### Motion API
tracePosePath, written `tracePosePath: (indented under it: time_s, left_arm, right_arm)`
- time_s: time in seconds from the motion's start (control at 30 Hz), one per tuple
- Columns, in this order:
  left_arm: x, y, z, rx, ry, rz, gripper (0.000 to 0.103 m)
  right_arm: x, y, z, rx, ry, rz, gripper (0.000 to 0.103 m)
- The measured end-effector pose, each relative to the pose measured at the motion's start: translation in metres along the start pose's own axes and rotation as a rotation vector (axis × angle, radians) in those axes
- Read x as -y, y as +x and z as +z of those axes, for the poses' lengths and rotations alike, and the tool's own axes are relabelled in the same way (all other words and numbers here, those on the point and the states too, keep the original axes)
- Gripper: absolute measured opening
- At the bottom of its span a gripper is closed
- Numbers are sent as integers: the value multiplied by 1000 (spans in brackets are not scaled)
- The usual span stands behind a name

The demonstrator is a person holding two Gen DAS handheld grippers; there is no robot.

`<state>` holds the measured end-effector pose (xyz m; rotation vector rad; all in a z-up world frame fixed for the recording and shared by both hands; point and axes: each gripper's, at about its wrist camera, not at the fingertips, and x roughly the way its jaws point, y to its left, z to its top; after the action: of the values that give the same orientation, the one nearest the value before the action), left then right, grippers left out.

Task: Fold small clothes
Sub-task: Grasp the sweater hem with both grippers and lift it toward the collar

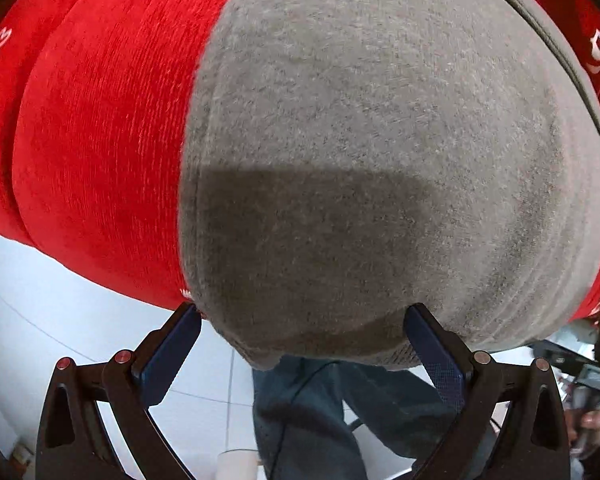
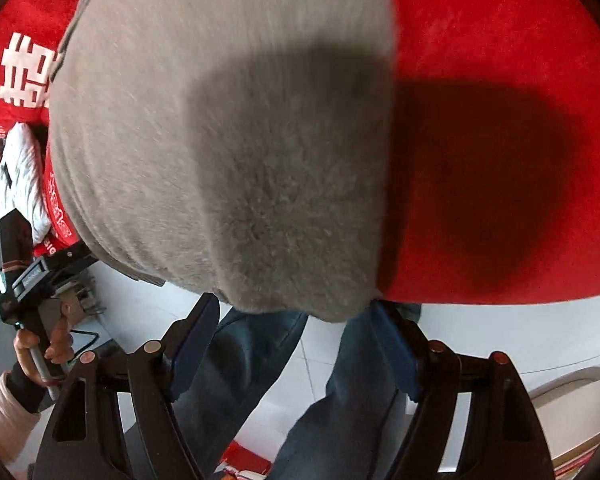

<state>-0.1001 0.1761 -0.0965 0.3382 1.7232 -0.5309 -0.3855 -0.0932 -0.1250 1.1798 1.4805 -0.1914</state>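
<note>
- Grey garment (image 1: 360,140) lies flat on a red cloth (image 1: 100,140) covering the counter; its near edge hangs slightly past the counter edge in both views.
- Left tool (image 1: 302,318): fingers spread wide, tips at the garment's near hem, one at its left corner by the red cloth; no pinch seen.
- Right tool (image 2: 294,308): fingers spread, the garment's near corner sits between the tips, pads not pressing on it.
- Red cloth carries white characters (image 2: 26,72).
- Below the counter edge: person's jeans (image 2: 340,392) and white floor (image 1: 60,320).
- Right view shows the hand (image 2: 44,348) gripping the left tool's handle.
</note>
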Motion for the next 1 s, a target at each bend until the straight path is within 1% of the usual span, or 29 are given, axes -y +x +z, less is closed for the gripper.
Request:
tracePosePath:
  time_s: [0.07,0.1,0.13,0.17,0.2,0.23,0.27,0.3,0.33,0.37,0.4,0.43,0.57,0.6,0.7,0.87,0.93,1.0]
  left_arm:
    - [-4,1,0,-4,-23,-22,102]
    - [-6,2,-1,-8,-40,-35,102]
    - [-7,3,-1,-12,-52,-47,102]
    - [-4,2,-3,-11,-54,-55,101]
    - [-1,0,-3,-3,-45,-68,93]
    - [4,-1,-3,-1,-37,-78,87]
    - [5,-4,-3,0,-29,-77,81]
    - [8,-7,-3,3,-16,-94,66]
    - [10,-11,-5,2,-2,-103,43]
    - [11,-13,-7,-1,14,-114,28]
    - [12,-19,-8,-7,35,-157,14]
    - [12,-25,-7,-8,43,-177,14]
    - [19,-55,-1,9,93,-245,14]
    - [21,-67,4,21,101,-269,14]
    - [25,-93,18,66,113,-327,14]
    - [34,-141,63,151,139,-383,14]
    - [38,-156,78,175,152,-400,14]
    - [39,-172,101,196,166,-421,14]
  right_arm:
    - [-2,7,2,0,12,20,79]
    - [-1,8,2,3,23,31,73]
    - [0,8,2,7,41,49,57]
    - [2,8,1,10,63,72,48]
    - [5,8,-1,9,75,96,25]
    - [5,7,-3,9,84,122,15]
    - [3,4,-5,12,83,139,14]
    - [-1,-1,-7,23,72,156,14]
    - [-4,-5,-9,29,63,180,13]
    - [-8,-11,-10,33,62,211,13]
    - [-13,-20,-11,47,63,252,13]
    - [-13,-28,-11,58,64,276,11]
    - [-31,-66,-4,134,77,411,11]
    - [-38,-78,1,160,76,448,11]
    - [-56,-101,11,220,71,517,11]
    - [-80,-146,43,339,82,623,11]
    - [-86,-154,49,382,87,648,11]
    - [-95,-174,62,433,94,665,11]
